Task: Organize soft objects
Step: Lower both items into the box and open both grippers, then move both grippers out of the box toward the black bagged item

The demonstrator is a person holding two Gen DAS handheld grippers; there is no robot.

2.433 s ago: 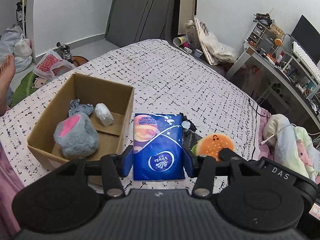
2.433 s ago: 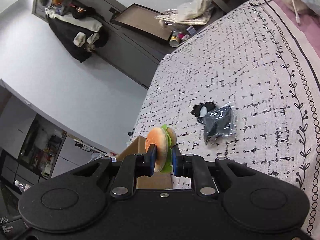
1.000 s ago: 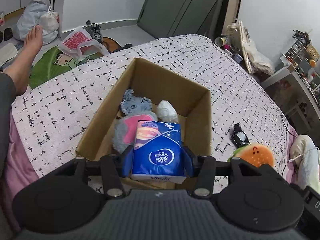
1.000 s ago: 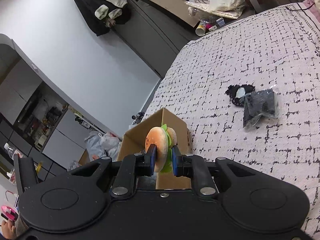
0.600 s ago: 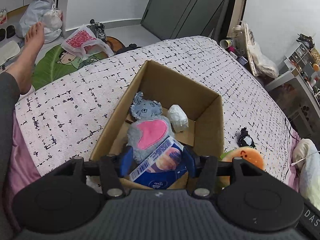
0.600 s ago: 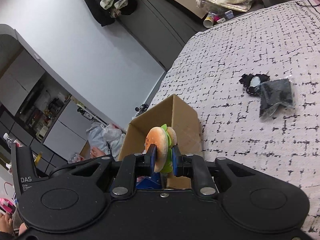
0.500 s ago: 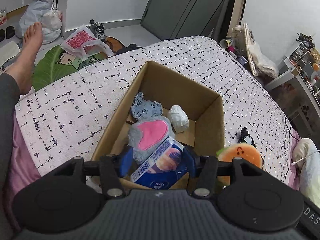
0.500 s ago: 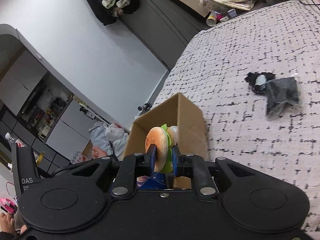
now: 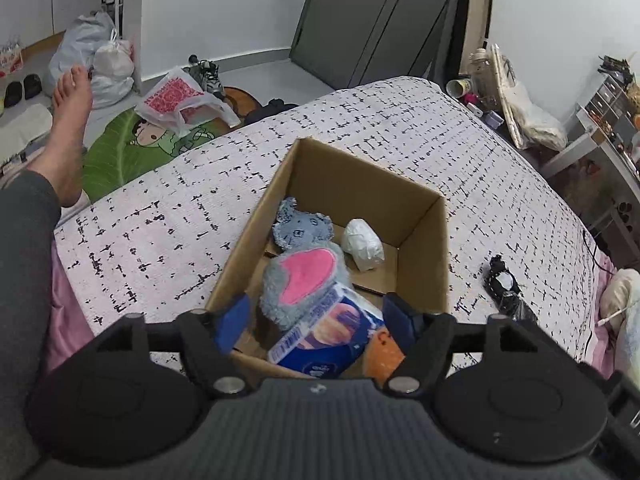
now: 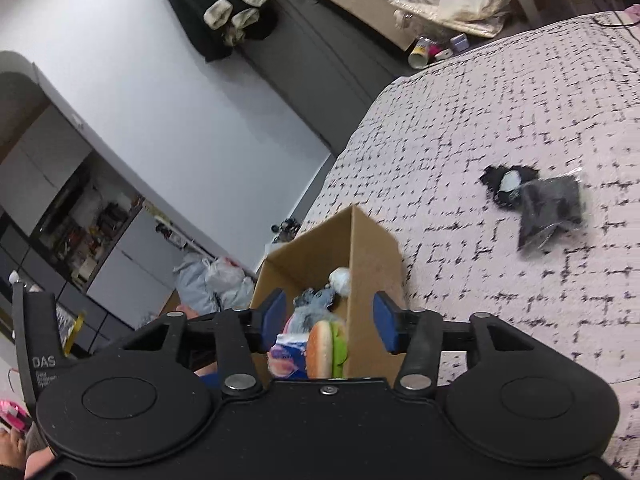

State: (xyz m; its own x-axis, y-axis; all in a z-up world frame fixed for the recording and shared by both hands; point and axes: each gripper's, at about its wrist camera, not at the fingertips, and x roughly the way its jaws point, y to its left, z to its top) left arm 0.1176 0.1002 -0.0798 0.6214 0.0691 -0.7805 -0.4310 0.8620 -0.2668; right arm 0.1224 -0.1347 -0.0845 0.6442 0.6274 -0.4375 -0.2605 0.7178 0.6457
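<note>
On the bed (image 9: 168, 216), both grippers, left gripper (image 9: 316, 316) and right gripper (image 10: 330, 320), gape over the box (image 9: 424, 248); the squashy burger toy (image 10: 326, 350), seemingly loose at six o'clock, suits a mid-bun pinch.

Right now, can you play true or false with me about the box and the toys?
1. The burger toy is squeezed tight in the right gripper. False: the jaws are wide apart and the burger sits loose between them.
2. The tissue pack leans inside the cardboard box. True.
3. The left gripper is open. True.
4. The grey plush lies on the bed outside the box. False: it is inside the box.
5. A black packet lies on the bed. True.
</note>
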